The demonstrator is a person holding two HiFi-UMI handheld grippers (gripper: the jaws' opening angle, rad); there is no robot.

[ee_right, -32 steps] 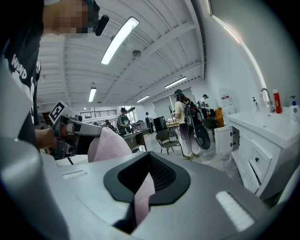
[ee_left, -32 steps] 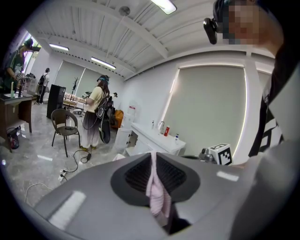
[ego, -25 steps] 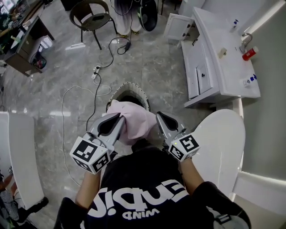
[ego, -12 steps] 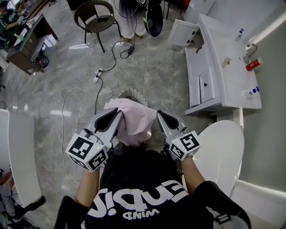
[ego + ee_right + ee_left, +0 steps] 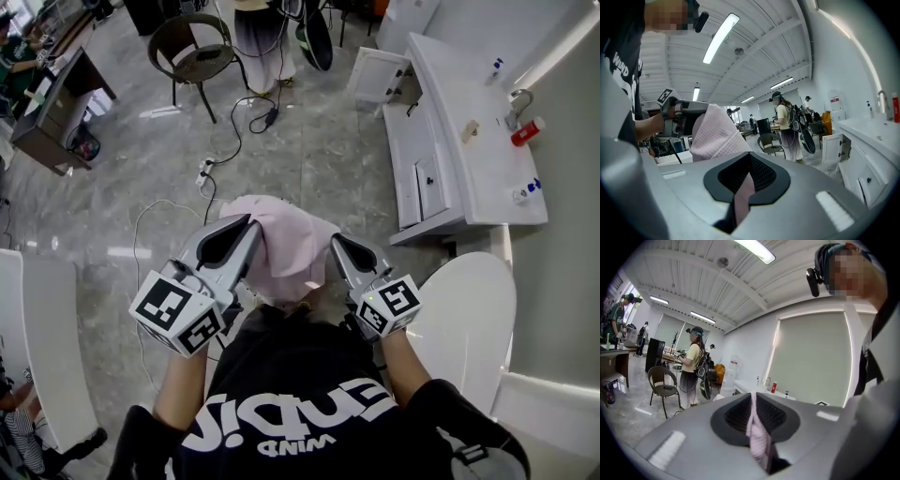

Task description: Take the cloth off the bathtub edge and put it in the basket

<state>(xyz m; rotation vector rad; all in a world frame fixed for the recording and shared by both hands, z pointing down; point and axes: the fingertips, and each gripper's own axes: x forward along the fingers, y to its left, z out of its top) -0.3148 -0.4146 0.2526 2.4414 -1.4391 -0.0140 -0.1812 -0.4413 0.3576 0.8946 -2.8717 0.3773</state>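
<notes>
The pink waffle-weave cloth (image 5: 281, 246) hung in the air just in front of the person, spread between the two grippers above the grey marble floor (image 5: 309, 141). The left gripper (image 5: 253, 230) had its jaws pressed together on the cloth's left edge. In the left gripper view a thin pink strip of the cloth (image 5: 758, 439) ran down the seam between them. The right gripper (image 5: 336, 244) pinched the right edge the same way. A strip was caught between its closed jaws, and the rest of the fabric rose to the left of them.

Each gripper carried a cube (image 5: 178, 314) with black-and-white square markers. The person's black shirt (image 5: 300, 394) bore white lettering, upside down in the head view. The smaller line read "WIND", but the larger word could not be read with certainty.

At the far right stood a white vanity (image 5: 469, 178) with a red bottle (image 5: 525, 130) by the tap, its label too small to read. In the right gripper view a red-topped sign (image 5: 834, 100) on a white unit was equally illegible. A brown chair (image 5: 192, 42) stood far left, with a cable (image 5: 202, 178) trailing across the floor.
</notes>
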